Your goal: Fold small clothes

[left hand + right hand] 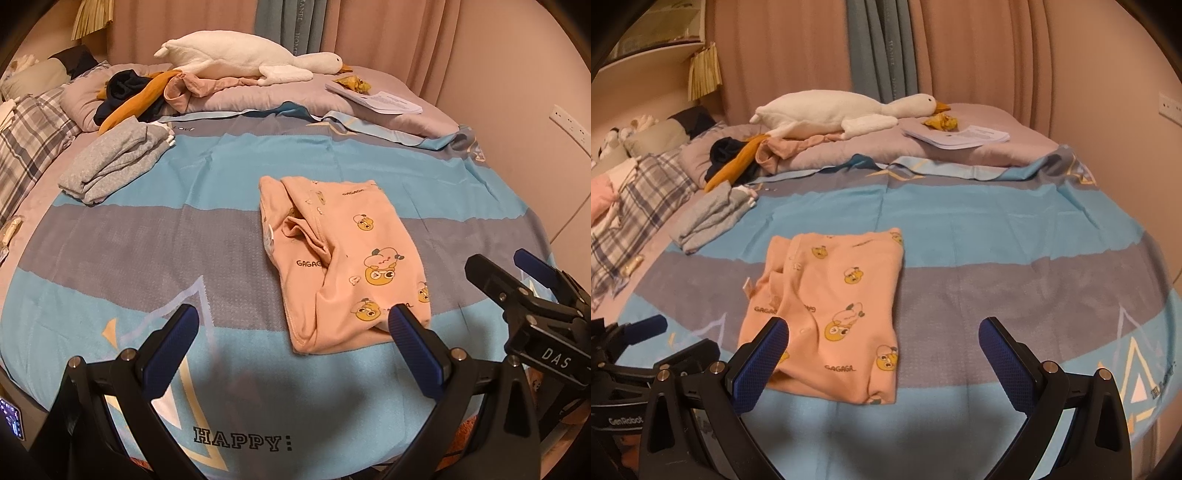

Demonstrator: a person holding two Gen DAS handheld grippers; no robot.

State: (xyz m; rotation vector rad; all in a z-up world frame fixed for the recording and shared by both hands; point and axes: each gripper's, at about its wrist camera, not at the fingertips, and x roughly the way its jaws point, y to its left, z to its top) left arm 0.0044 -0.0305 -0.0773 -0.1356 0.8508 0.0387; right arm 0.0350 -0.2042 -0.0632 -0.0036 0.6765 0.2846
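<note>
Lying folded, pink garment ahead of both spread hand-held grippers.

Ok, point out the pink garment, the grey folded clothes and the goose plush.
pink garment (pixel 834 317), right wrist view, on its flat printed front.
grey folded clothes (pixel 110 162), left wrist view, on the top layer.
goose plush (pixel 225 50), left wrist view, on its white body.

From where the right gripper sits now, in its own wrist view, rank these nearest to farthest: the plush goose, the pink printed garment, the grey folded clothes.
1. pink printed garment: just ahead of the right gripper, by its left finger.
2. grey folded clothes: farther back, left.
3. plush goose: farthest, at the bed's far end on the quilt.
</note>
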